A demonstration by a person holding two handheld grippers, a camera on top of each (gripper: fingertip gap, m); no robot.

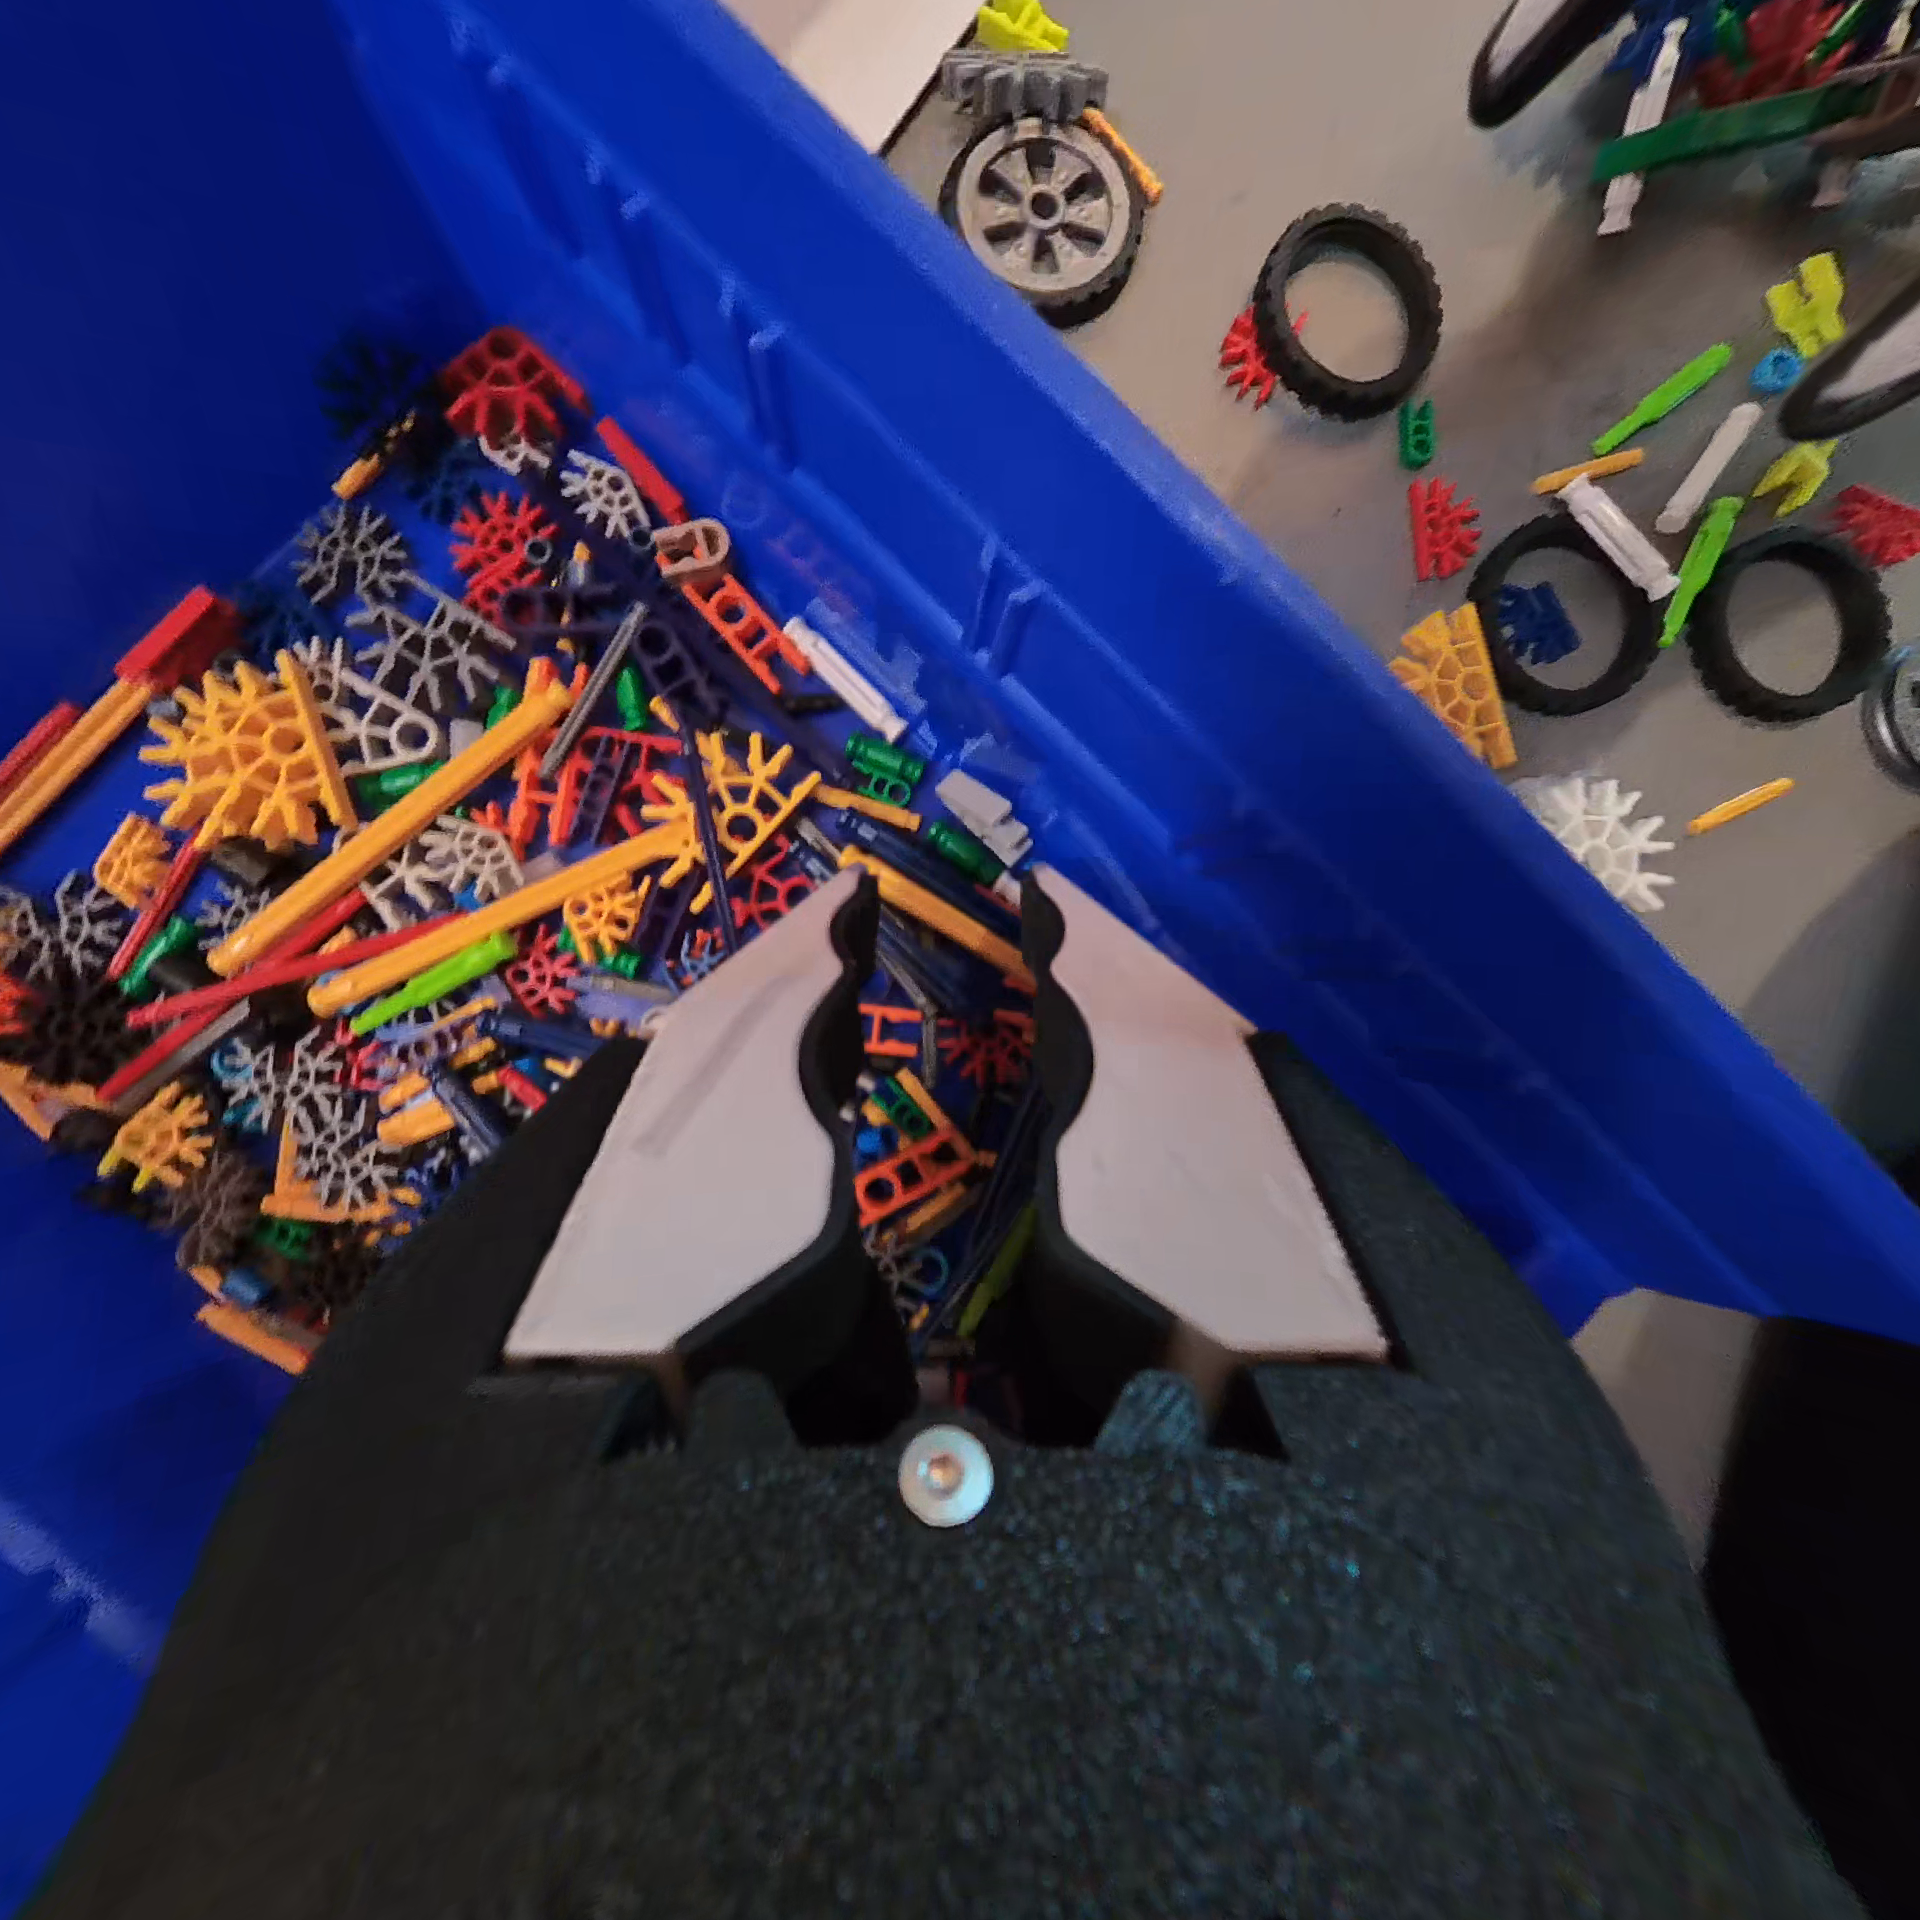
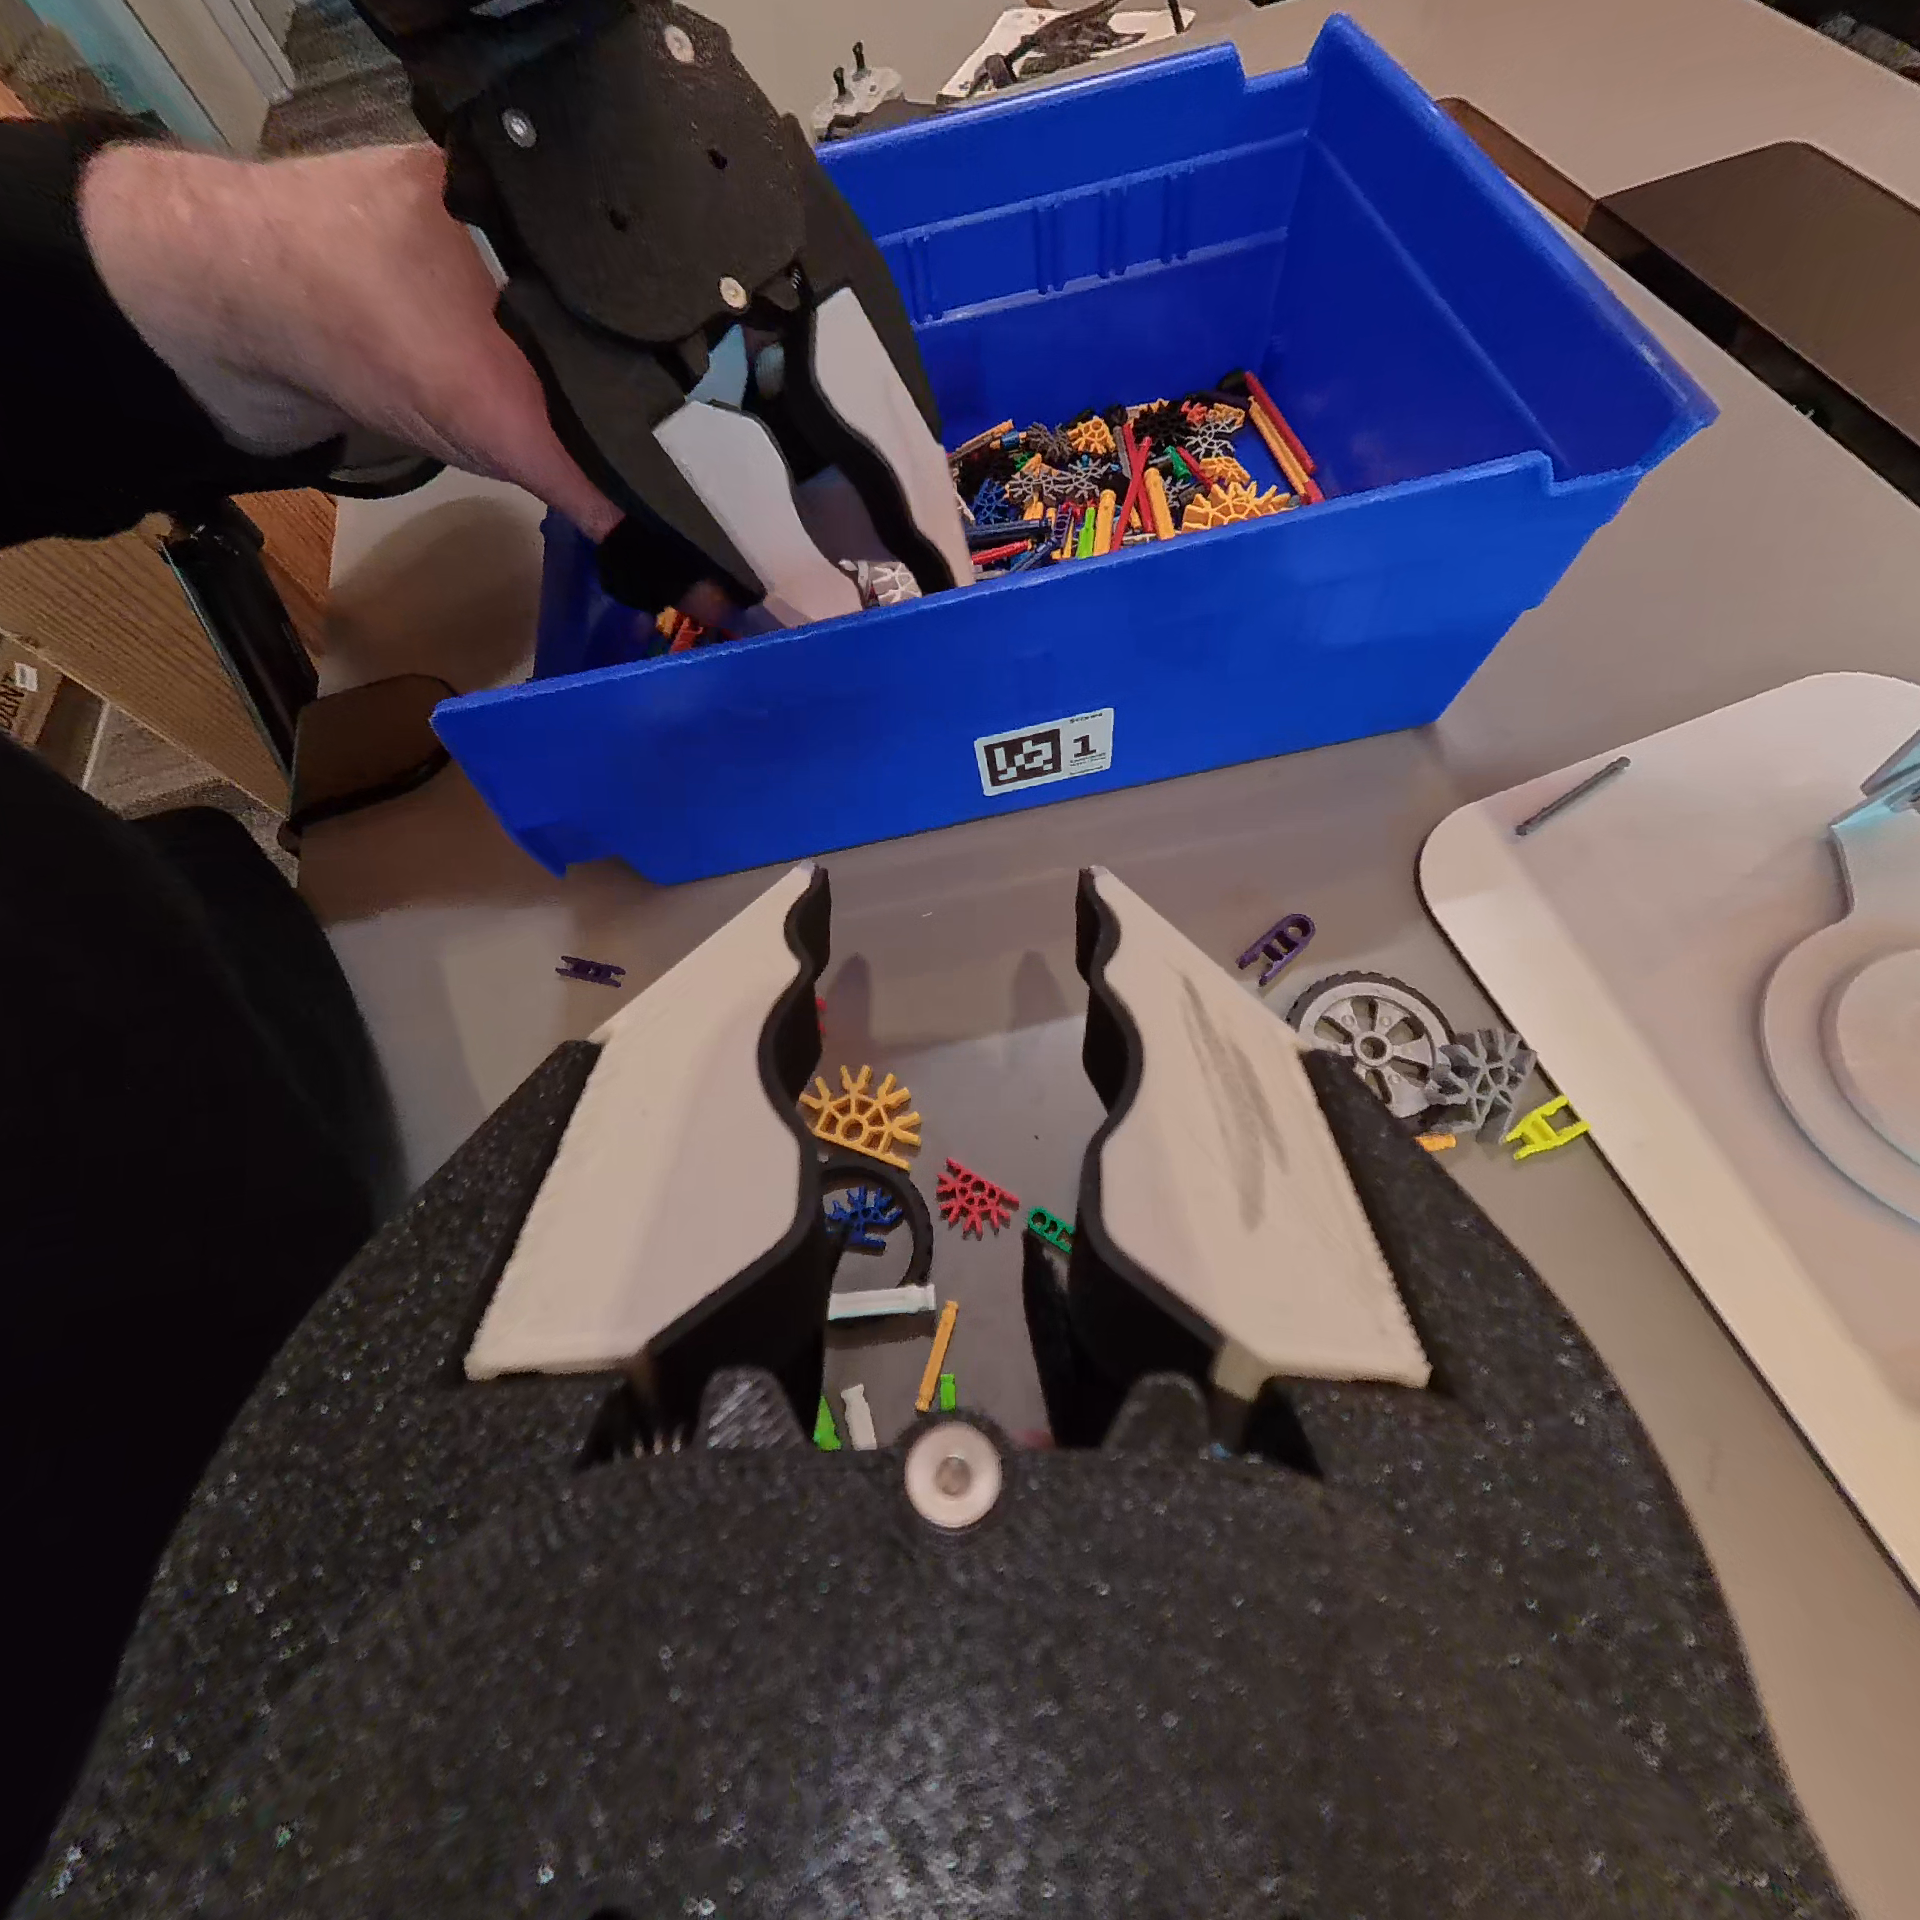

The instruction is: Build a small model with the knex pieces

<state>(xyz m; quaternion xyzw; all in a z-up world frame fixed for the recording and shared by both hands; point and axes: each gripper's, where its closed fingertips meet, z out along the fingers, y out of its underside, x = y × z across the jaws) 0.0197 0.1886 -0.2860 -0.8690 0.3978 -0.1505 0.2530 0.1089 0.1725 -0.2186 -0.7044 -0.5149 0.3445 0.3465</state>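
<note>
Left gripper (image 1: 945, 894): we see it lowered inside the blue bin (image 2: 1039, 665), jaws parted narrowly over the heap of construction-toy pieces (image 1: 436, 831), gripping nothing.
Right gripper (image 2: 951, 883): jaws wide and empty, held above the counter (image 2: 1299, 842) just in front of the bin.
Below it we note a yellow fan connector (image 2: 860, 1117), a red connector (image 2: 975, 1195) and a black tyre ring (image 2: 914, 1210).
Grey wheel (image 2: 1369, 1044): on the counter, to the right.
</note>
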